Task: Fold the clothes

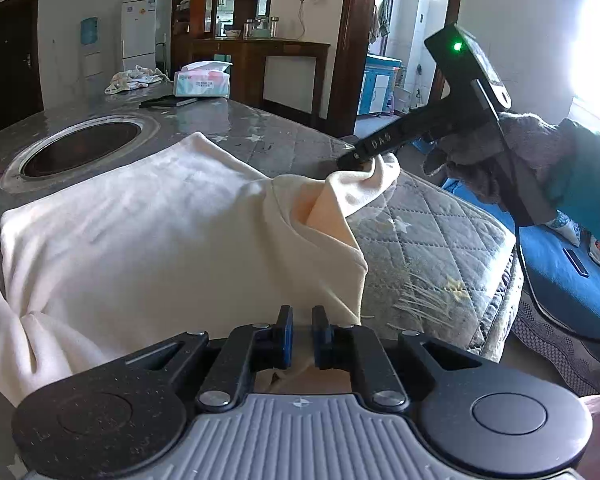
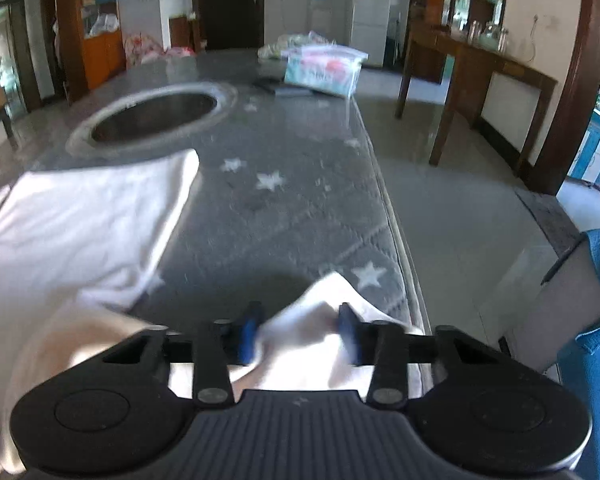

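A cream garment (image 1: 140, 232) lies spread on the grey quilted table cover (image 1: 420, 236). My left gripper (image 1: 302, 320) hovers at the garment's near hem, its blue-padded fingers close together with a narrow gap; cloth between them cannot be seen. My right gripper (image 1: 356, 158) shows in the left wrist view at a bunched corner of the garment (image 1: 364, 184), lifted off the table. In the right wrist view the right gripper (image 2: 300, 332) has its jaws apart with that cloth corner (image 2: 312, 320) lying between them. The garment's body (image 2: 80, 216) lies to its left.
A round metal-rimmed hole (image 1: 80, 148) sits in the table beyond the garment. A tissue pack (image 1: 202, 82), a dark flat object (image 1: 168, 101) and a crumpled cloth (image 1: 134, 78) lie at the far end. The table's right edge (image 2: 396, 220) drops to the floor. A blue seat (image 1: 560, 280) stands right.
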A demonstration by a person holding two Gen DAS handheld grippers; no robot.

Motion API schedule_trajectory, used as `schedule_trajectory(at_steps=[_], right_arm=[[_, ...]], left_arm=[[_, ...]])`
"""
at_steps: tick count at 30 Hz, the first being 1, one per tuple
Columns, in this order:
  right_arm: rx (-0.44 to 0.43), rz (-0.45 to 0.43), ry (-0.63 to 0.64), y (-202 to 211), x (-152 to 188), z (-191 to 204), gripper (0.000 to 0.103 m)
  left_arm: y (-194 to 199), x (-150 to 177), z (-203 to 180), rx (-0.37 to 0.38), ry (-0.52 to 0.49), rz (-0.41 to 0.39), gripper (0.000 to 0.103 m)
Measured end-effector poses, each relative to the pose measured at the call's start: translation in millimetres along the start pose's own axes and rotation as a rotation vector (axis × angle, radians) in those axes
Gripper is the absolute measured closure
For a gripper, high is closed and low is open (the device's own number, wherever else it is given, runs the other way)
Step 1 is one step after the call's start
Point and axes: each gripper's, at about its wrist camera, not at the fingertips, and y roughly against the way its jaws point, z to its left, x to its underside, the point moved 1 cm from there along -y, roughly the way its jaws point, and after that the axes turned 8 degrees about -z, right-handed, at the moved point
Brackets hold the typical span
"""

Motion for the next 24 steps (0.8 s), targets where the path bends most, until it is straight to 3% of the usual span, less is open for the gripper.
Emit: schedule_trajectory(at_steps=[3,5,11,21,24], right_arm=[[0.009,-0.005,0.009,4.5,2.5,-2.4,0.093],[0.015,-0.044,0.008,12.4,-2.5,-3.9,0.096],[0.033,-0.298,-0.047,55.6,-28.8,-18.3,0.097],[0.216,-0.211,-0.136,49.8,9.3,-68.4,0.091],[0.162,-0.193,-0.131,44.6,12.7,-62.4,0.085]], left_arm=[[-0.1,0.8,1.3,0.006,0.005,-0.002,0.09],[0.0,1.1,1.3,0.009,0.003,-0.002,0.09],[-0.3,2.7,1.2,0.018,-0.003,0.001,0.088],[0.1,5.9,-0.4,0.03,-0.011,0.004,0.086],[-0.8,5.1,-1.0,0.031,-0.013,0.008,0.086]])
